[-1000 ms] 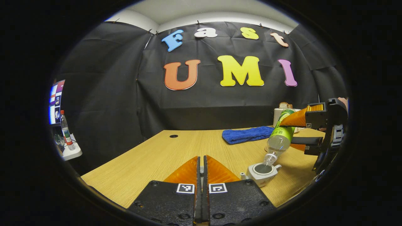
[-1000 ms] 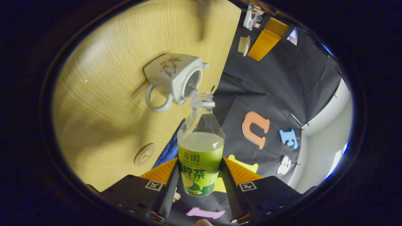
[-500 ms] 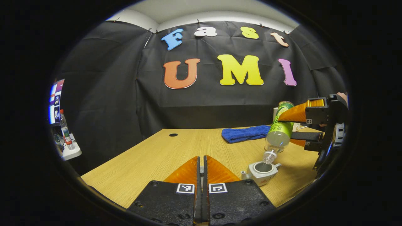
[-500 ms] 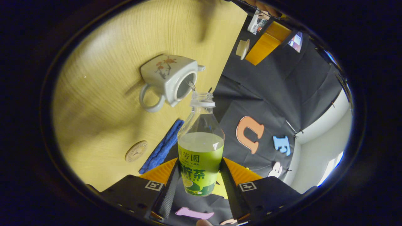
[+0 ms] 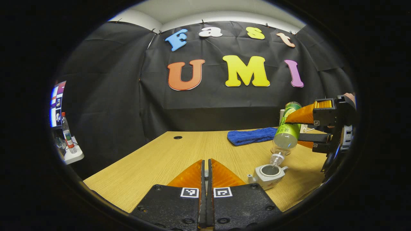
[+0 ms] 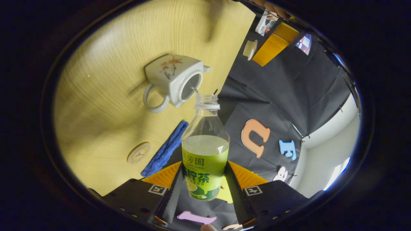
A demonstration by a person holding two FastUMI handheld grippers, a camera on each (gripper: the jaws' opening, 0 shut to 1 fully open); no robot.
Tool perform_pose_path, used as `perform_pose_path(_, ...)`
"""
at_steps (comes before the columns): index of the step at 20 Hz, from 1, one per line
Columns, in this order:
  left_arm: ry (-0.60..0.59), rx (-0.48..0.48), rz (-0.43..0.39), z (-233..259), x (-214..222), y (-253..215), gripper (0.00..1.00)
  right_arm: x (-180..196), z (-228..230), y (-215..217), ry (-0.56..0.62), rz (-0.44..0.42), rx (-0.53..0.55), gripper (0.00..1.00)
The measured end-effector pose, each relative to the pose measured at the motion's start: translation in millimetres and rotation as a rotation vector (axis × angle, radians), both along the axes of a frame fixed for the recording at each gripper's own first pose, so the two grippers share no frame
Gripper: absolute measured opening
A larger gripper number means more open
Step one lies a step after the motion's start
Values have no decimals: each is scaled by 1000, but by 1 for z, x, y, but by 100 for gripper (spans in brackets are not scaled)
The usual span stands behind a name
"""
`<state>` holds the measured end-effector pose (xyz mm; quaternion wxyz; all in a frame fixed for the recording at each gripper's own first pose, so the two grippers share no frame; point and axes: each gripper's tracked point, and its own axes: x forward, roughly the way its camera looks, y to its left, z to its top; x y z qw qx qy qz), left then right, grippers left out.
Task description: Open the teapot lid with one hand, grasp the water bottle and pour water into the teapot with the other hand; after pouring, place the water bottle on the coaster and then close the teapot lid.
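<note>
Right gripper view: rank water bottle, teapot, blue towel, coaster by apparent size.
1. water bottle, though it sits nearest the camera, so this overstates it
2. teapot
3. blue towel, seen edge-on and partly hidden behind the bottle, so unsure
4. coaster

Black cloth wall [image 5: 106, 96], wooden table [image 5: 154, 160], white ceiling [image 5: 205, 9]

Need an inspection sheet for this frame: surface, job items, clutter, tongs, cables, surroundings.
Surface: wooden table, bare in front.
Job's things: teapot open, lid lifted away; bottle tipped, mouth over the teapot; coaster free.
Clutter: blue cloth.
Tongs: right tongs clamp the bottle; left tongs closed, what they pinch is unclear.
Cables: nothing seen.
Surroundings: black cloth wall; side shelf with another bottle.
</note>
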<state>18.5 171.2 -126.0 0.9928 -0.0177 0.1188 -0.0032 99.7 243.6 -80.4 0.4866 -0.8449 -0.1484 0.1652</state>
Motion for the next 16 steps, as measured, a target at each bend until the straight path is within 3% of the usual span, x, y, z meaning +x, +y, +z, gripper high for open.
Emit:
perform_pose_path(5, 4, 1, 12, -2, 0, 6, 2, 3, -9, -4, 61, -16, 57, 72)
perform_pose_path(7, -1, 2, 16, 0, -1, 7, 2, 5, -19, -8, 149, -57, 132, 72)
perform_pose_path(11, -2, 5, 29, 3, 0, 5, 2, -2, -38, -19, 368, -163, 353, 74)
perform_pose_path(16, -12, 2, 32, 12, 4, -9, 3, -11, -20, -12, 593, -206, 756, 72)
